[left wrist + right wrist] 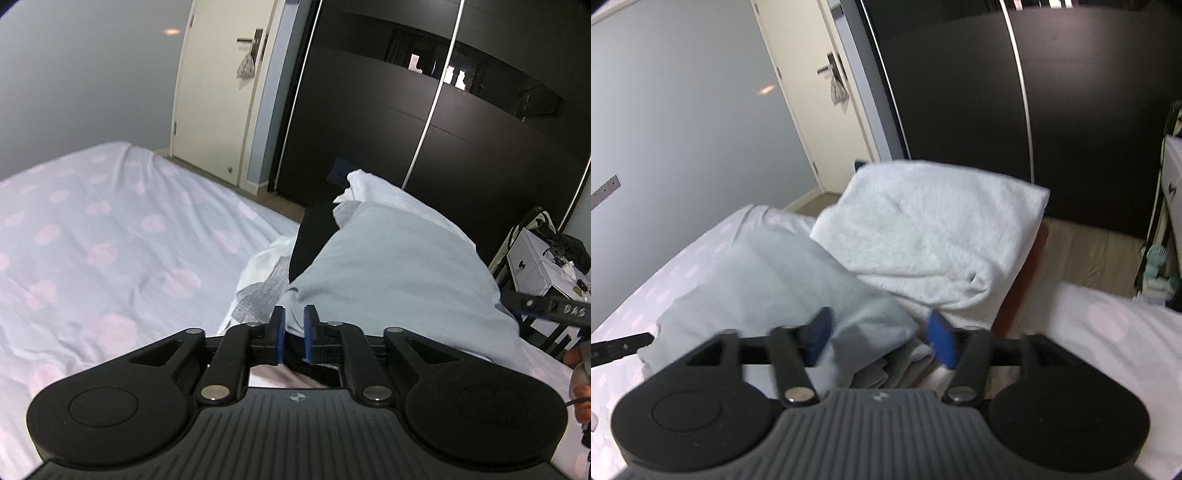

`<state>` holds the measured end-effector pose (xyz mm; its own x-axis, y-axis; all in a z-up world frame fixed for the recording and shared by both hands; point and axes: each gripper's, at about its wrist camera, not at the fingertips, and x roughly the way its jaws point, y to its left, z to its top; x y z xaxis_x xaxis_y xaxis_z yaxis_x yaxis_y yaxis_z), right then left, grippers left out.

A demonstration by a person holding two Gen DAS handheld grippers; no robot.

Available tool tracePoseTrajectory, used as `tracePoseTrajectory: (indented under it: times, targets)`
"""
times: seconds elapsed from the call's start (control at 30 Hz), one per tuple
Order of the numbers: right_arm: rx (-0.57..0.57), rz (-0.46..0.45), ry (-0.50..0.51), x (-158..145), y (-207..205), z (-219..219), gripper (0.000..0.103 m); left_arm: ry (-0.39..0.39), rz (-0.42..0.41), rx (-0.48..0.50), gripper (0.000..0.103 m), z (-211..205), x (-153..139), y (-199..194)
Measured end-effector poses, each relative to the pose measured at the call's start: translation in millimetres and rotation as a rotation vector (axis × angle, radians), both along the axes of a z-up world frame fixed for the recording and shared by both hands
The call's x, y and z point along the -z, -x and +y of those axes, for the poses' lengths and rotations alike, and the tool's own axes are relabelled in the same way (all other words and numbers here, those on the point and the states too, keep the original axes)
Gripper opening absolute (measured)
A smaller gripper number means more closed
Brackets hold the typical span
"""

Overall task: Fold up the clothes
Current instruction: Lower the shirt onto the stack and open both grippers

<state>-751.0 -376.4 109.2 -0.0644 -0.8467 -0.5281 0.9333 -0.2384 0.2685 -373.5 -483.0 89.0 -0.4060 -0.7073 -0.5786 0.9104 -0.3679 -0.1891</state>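
Jaws of the left gripper stand narrow, pinching the near edge of the pale blue garment between the blue pads; jaws of the right gripper stand wide apart, with a corner of the same pale blue garment lying between them, not clamped. Left wrist view, left to right: the polka-dot bed sheet spreads across the left half; a grey patterned cloth and a black cloth lie just beside the garment; the garment mounds up at centre right; a white box stands at the far right edge. Only this view shows those two cloths. Right wrist view, left to right: the garment lies on the bed sheet; a folded white towel rests behind it, touching it; wooden floor shows beyond. Only this view shows the towel's full top face. Both views show the cream door and the black wardrobe.
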Motion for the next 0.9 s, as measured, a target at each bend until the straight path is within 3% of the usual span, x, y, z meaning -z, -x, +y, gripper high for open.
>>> tracePoseTrajectory:
  times: [0.07,0.1,0.17,0.33,0.43,0.6,0.9]
  targets:
    - [0.009,0.047,0.027,-9.5,-7.2,11.0,0.088,0.029,-0.007,-0.014,0.031,13.8,-7.1,0.9]
    - [0.007,0.08,0.041,-14.8,-12.7,16.8,0.091,0.047,-0.007,-0.019,0.035,21.8,-10.8,1.7]
    - [-0.013,0.132,0.071,-24.2,-23.8,27.5,0.096,0.084,-0.002,-0.025,0.051,38.4,-18.3,3.9]
    - [-0.023,0.188,0.18,-41.9,-48.0,59.8,0.101,0.164,-0.011,-0.05,0.067,73.0,-34.3,9.8]
    - [-0.06,0.178,0.188,-48.3,-58.6,75.0,0.101,0.203,-0.038,-0.083,0.076,94.2,-37.7,14.4]
    - [-0.062,0.214,0.197,-48.4,-77.5,99.7,0.102,0.227,-0.093,-0.153,0.077,124.8,-30.6,21.2]
    - [-0.169,0.18,0.17,-45.8,-93.3,140.7,0.102,0.195,-0.074,-0.25,0.077,166.3,-20.2,18.6]
